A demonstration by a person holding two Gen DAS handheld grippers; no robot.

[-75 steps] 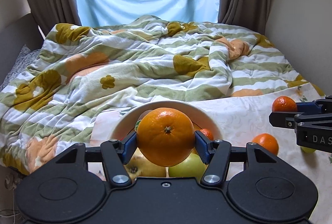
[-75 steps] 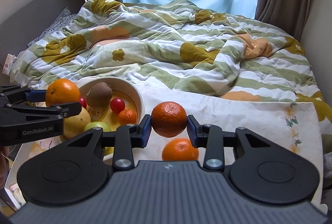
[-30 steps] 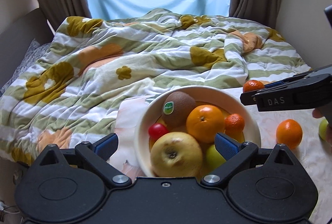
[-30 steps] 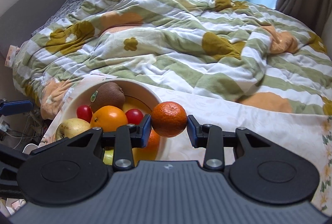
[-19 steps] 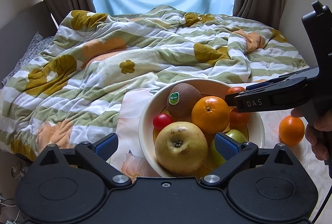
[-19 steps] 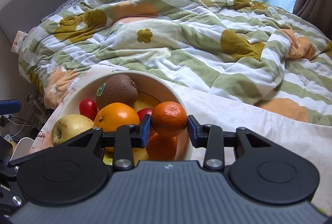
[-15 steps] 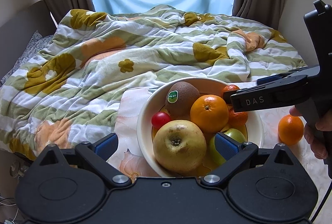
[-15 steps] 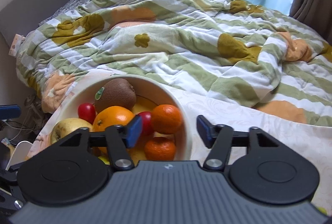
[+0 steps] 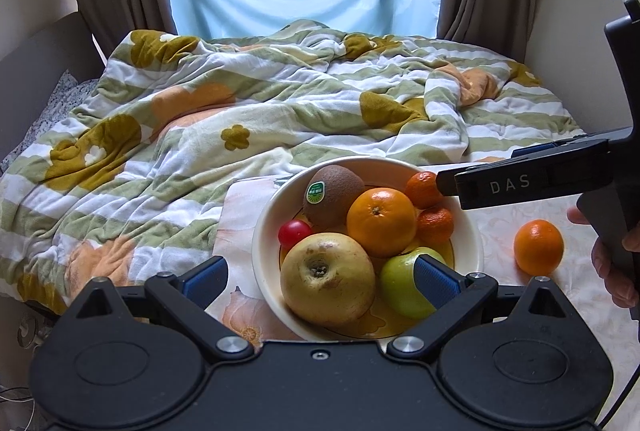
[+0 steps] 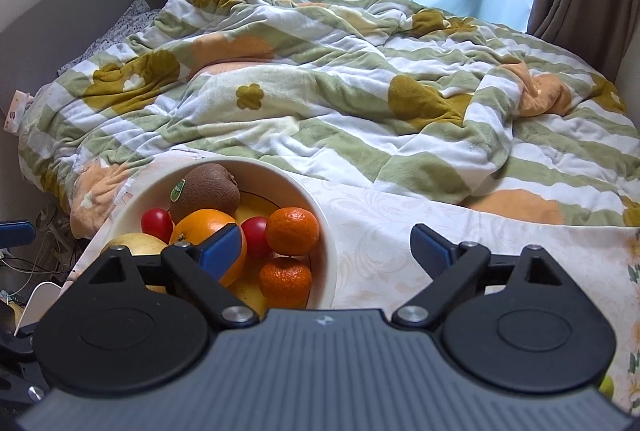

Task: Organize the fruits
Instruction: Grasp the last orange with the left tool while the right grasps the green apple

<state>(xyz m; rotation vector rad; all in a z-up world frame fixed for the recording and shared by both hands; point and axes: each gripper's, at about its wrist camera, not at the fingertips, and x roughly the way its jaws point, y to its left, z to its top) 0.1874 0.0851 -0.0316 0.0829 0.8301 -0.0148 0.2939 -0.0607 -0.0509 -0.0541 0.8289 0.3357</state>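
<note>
Both the right gripper (image 10: 326, 243) and left gripper (image 9: 320, 277) have jaws wide apart, empty — the right's have just been opening, its mandarin (image 10: 293, 231) now in the bowl (image 10: 326, 231). That mandarin perches near the rim — a nudge could roll it out. 1 orange (image 9: 538, 247) waits on the cloth-covered bench (image 9: 496, 227), free to roll when grabbed.

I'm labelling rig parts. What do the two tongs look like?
Both tongs, left and right, are matte black with blue ribbed pads, silver pivot screws and round housings. The right one has a ribbed grey top and white "DAS" lettering on its side.
</note>
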